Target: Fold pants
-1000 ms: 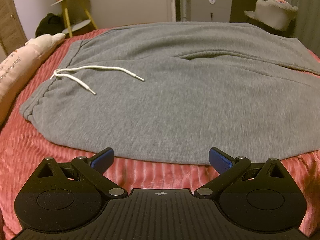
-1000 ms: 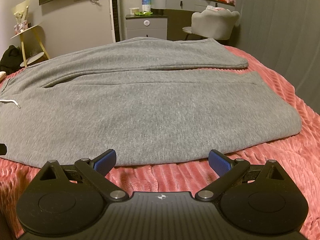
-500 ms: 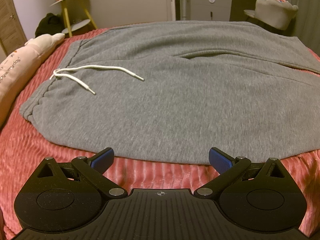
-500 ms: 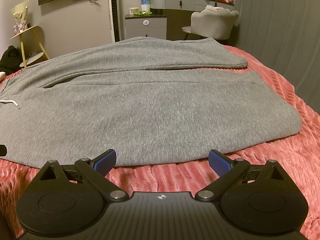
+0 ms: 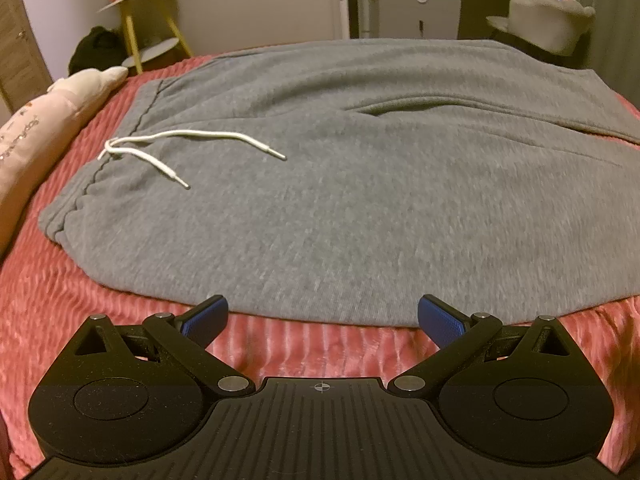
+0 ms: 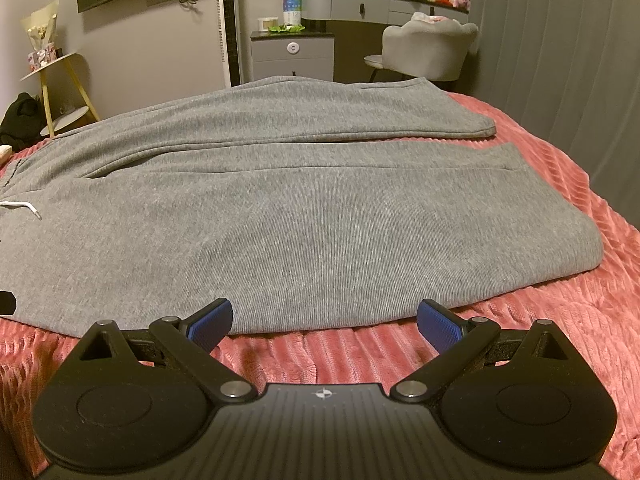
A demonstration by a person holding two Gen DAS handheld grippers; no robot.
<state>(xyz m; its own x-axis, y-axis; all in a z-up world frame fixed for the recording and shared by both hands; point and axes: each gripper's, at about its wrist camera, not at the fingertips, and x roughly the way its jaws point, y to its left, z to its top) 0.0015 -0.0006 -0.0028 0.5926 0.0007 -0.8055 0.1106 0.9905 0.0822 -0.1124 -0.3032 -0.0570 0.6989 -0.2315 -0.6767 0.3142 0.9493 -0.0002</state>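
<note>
Grey sweatpants (image 5: pixel 340 200) lie flat across a red ribbed bedspread (image 5: pixel 100 296), waistband to the left with a white drawstring (image 5: pixel 160 152), legs running right. In the right wrist view the pants (image 6: pixel 320 220) show both legs side by side, hems at the right. My left gripper (image 5: pixel 322 320) is open and empty, just short of the near edge of the pants by the waist end. My right gripper (image 6: pixel 324 322) is open and empty, at the near edge of the near leg.
A pink pillow (image 5: pixel 44 120) lies left of the waistband. Beyond the bed stand a yellow side table (image 5: pixel 148 28), a grey cabinet (image 6: pixel 292 54), a grey chair (image 6: pixel 428 50) and a dresser. The bedspread (image 6: pixel 560 320) shows bare at right and front.
The left gripper has shifted slightly, so the pants sit a little lower and further right in its view. The right gripper has hardly moved. Both stay open.
</note>
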